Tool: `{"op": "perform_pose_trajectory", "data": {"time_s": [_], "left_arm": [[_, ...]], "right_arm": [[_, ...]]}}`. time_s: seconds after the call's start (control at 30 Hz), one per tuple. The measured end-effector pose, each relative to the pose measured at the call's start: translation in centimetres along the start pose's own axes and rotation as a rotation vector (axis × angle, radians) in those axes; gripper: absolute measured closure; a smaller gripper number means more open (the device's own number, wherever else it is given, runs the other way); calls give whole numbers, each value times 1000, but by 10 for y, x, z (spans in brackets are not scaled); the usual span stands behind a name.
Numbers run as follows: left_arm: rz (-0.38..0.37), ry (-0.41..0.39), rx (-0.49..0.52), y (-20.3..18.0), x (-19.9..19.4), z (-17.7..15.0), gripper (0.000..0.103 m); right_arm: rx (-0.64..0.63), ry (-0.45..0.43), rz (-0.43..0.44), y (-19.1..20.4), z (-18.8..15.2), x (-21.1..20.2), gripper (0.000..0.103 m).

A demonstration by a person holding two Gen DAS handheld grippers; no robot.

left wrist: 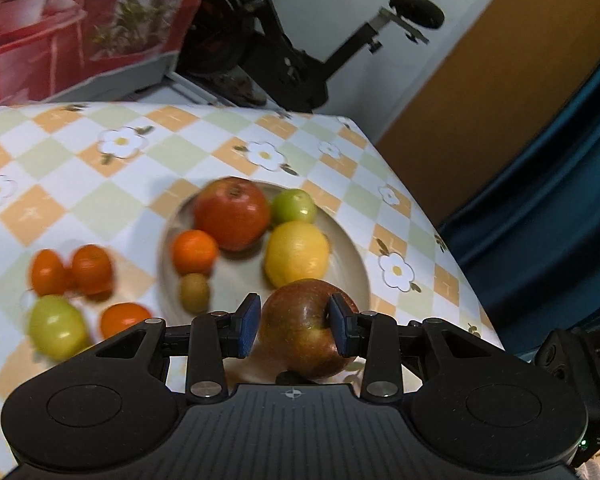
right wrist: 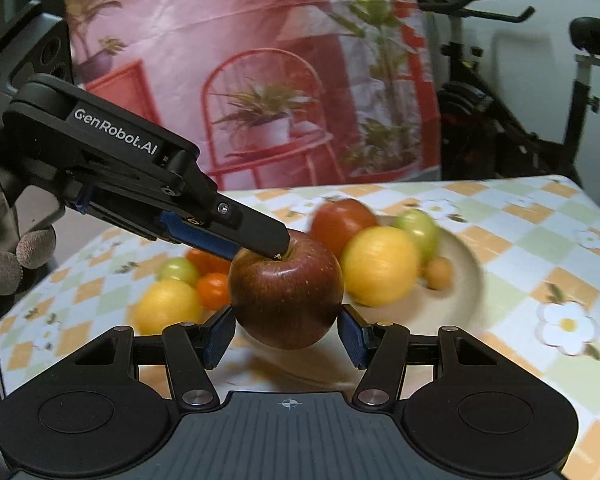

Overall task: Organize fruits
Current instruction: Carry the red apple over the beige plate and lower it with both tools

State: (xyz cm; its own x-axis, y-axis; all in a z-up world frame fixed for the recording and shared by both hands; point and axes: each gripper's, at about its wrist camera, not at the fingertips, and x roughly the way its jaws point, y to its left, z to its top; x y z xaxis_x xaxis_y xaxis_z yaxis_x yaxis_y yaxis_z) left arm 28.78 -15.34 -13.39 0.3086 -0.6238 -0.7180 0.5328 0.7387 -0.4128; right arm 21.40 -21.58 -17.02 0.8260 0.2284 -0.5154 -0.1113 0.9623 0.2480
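A dark red apple point(left wrist: 300, 332) is clamped between the blue pads of my left gripper point(left wrist: 296, 326), held above the near rim of a beige plate point(left wrist: 352, 256). The plate holds a big red apple point(left wrist: 232, 214), a green fruit point(left wrist: 294, 206), a lemon point(left wrist: 296, 254), an orange point(left wrist: 194, 250) and a small brown fruit point(left wrist: 195, 292). In the right wrist view the same dark apple point(right wrist: 286, 292) sits between the fingers of my right gripper point(right wrist: 286, 334), whose pads stand just off its sides, while the left gripper's finger point(right wrist: 236, 224) rests on its top.
Loose on the checked tablecloth point(left wrist: 80, 184) left of the plate lie three oranges point(left wrist: 92, 268) and a green fruit point(left wrist: 56, 326); a lemon point(right wrist: 166, 306) shows in the right wrist view. The table's right edge point(left wrist: 440, 232) drops off. An exercise bike point(left wrist: 300, 68) stands behind.
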Motion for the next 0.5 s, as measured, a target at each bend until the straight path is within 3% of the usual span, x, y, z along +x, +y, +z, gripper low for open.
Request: {"op": "perform_pose_trajectory", "data": {"time_s": [0.5], "left_arm": [[2,53,60,-32,45,23,64]], "right_arm": [[1,-15,-72,-50,-4,-7,50]]}}
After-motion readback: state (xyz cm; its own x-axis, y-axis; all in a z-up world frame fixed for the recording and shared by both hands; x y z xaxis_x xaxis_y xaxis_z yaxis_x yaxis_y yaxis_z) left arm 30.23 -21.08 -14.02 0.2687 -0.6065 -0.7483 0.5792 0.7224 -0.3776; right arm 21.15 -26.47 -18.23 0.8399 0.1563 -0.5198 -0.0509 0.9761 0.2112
